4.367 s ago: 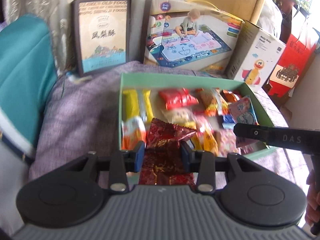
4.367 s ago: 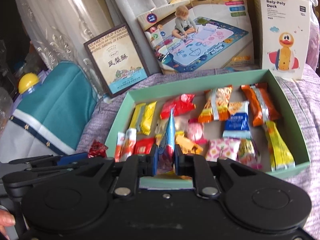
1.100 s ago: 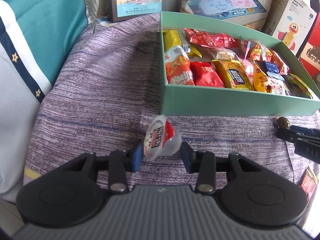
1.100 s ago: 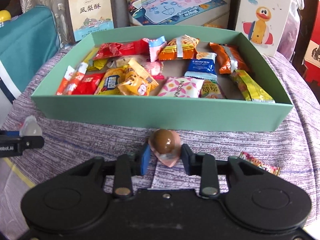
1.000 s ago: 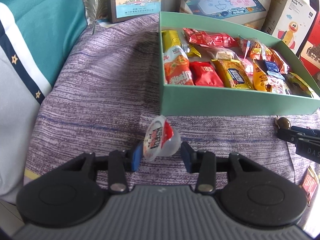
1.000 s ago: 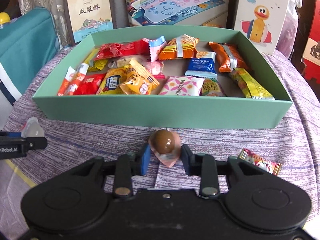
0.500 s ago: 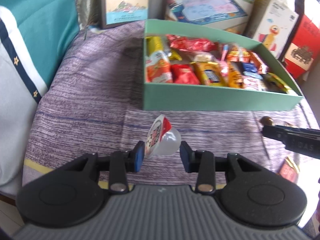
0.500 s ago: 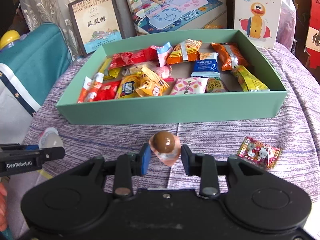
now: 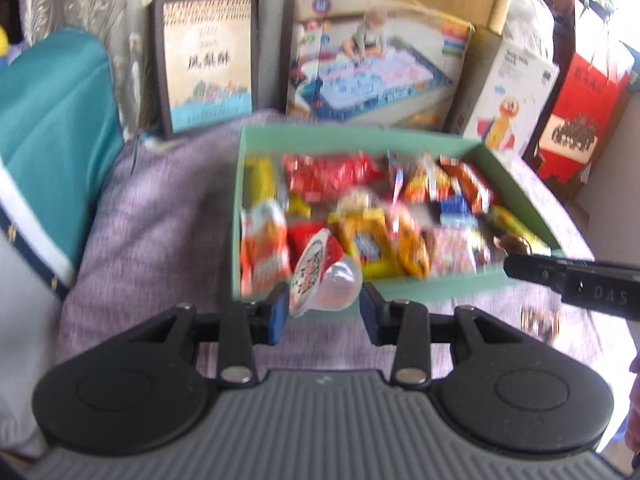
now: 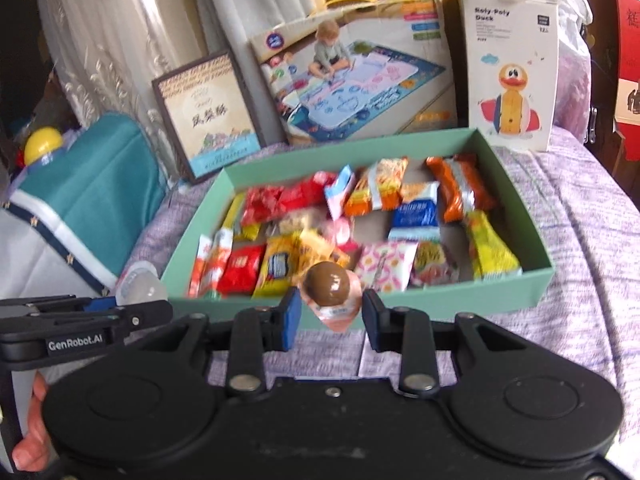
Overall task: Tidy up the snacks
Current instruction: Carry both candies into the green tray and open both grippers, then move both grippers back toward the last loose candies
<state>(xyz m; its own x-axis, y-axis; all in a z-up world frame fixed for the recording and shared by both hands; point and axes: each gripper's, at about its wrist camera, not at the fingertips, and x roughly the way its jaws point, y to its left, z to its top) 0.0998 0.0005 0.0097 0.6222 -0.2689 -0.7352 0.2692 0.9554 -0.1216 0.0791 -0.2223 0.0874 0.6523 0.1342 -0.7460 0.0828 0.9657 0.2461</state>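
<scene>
Two grippers' fingers clamp snacks: left a jelly cup, right a chocolate cup.

A home — lace curtains, toy boxes, purple bedspread.

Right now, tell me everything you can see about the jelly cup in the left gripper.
The jelly cup is a small clear plastic cup, seemingly with pale jelly inside, sealed by a red and white printed foil lid. It lies tilted on its side, lid facing up and left, dome toward the right. The left gripper holds it between its blue pads, in the air in front of the near left corner of the green box. From the right wrist view it shows as a translucent dome. The lid's print is too blurred to read.
</scene>
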